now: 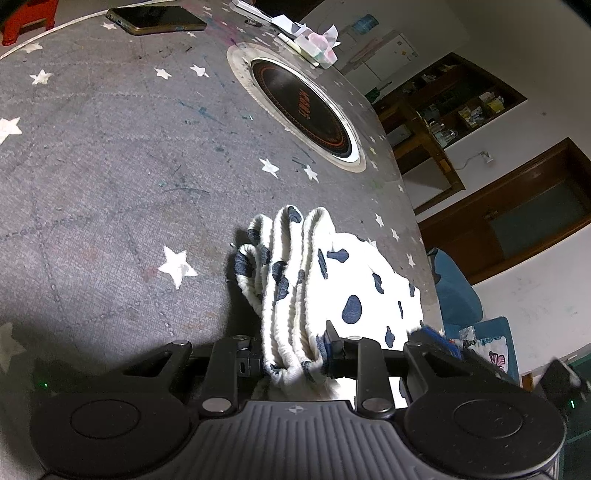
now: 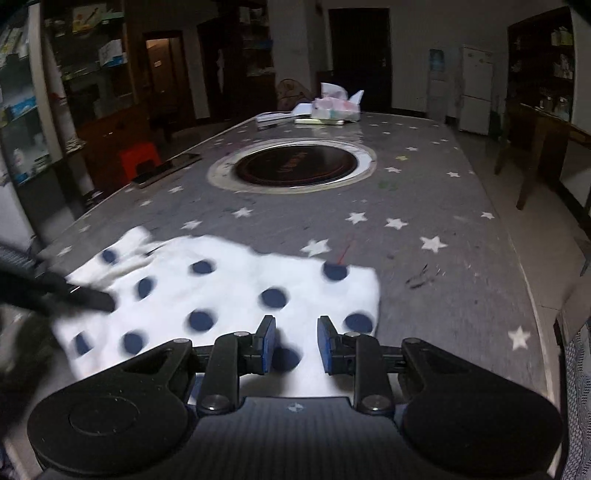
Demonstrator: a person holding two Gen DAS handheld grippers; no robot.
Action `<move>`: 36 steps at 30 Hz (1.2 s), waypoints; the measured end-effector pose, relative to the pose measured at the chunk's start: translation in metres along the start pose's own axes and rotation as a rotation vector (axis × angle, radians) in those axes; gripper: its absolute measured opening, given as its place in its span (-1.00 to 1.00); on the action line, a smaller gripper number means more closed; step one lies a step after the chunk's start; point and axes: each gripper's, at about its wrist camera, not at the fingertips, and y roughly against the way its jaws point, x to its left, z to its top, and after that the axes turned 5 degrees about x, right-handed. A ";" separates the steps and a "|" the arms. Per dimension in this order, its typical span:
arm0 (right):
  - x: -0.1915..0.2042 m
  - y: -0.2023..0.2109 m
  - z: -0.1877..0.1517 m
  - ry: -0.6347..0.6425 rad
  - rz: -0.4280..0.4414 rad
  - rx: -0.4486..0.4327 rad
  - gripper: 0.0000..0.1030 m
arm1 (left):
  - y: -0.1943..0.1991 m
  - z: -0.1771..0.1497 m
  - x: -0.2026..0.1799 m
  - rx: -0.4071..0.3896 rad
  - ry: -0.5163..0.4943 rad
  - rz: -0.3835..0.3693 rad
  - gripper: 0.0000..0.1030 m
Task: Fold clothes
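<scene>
A white garment with dark blue spots (image 2: 229, 291) lies flat on the grey star-patterned table (image 2: 424, 206), near its front left. My right gripper (image 2: 295, 343) is open just above the garment's near edge, holding nothing. My left gripper (image 1: 295, 350) is shut on a bunched, ribbed edge of the same garment (image 1: 295, 280), which rises in folds between its fingers. In the right wrist view the left gripper (image 2: 92, 295) shows as a dark blurred shape at the garment's left side.
A round built-in cooktop (image 2: 295, 166) sits in the table's middle. A phone (image 1: 155, 20) lies near the far left edge, a tissue pack and papers (image 2: 332, 107) at the far end. A red stool (image 2: 140, 158), chairs and cabinets stand around the table.
</scene>
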 end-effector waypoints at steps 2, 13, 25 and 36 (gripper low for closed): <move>-0.006 -0.010 0.004 -0.013 -0.013 0.007 -0.53 | 0.000 0.000 0.000 0.001 0.000 0.001 -0.44; -0.033 -0.005 0.001 -0.097 -0.095 -0.010 -0.31 | -0.001 0.003 0.001 0.003 -0.004 0.005 -0.44; -0.042 0.011 -0.034 -0.236 -0.015 -0.007 -0.24 | -0.001 0.003 -0.001 0.004 -0.019 0.017 -0.44; -0.034 0.015 -0.039 -0.253 -0.001 -0.014 -0.37 | -0.001 0.004 -0.003 0.008 -0.034 0.027 -0.44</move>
